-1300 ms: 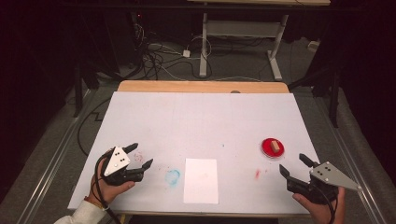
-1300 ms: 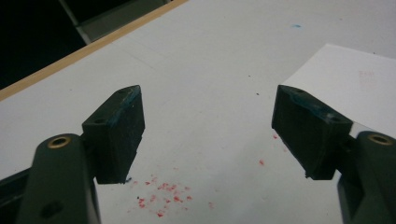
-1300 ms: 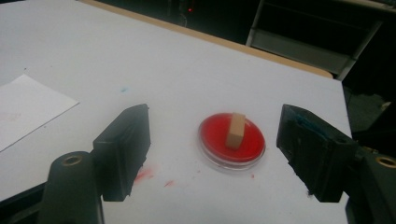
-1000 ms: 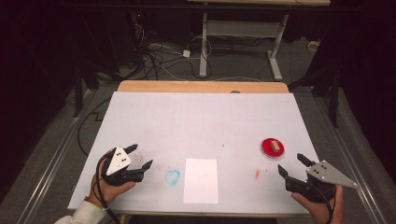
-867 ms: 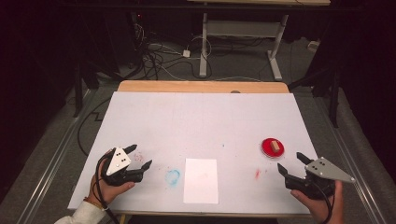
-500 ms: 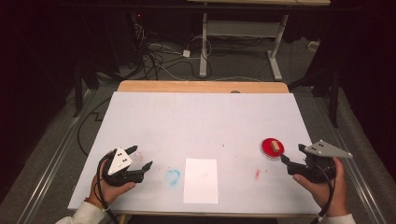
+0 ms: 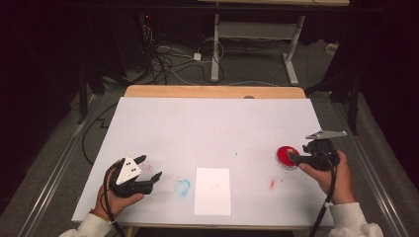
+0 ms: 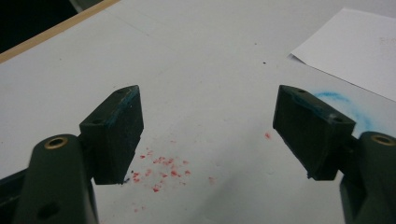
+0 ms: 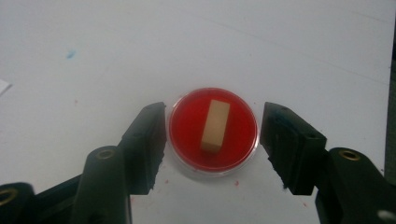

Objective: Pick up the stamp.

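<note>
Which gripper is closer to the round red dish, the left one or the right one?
Right. The right gripper has its jaws on either side of the red dish, not yet pressing it. The left gripper is far across the table, beyond the white paper sheet.

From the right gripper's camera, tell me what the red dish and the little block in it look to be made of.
Red dish: looks like clear plastic with a glossy rim, holding red ink or a red pad; which one is unclear. Block: pale tan and matte with square edges, probably unfinished wood, possibly a stamp. The right gripper has just been closing, its jaws flanking the dish without pressing on it.
</note>
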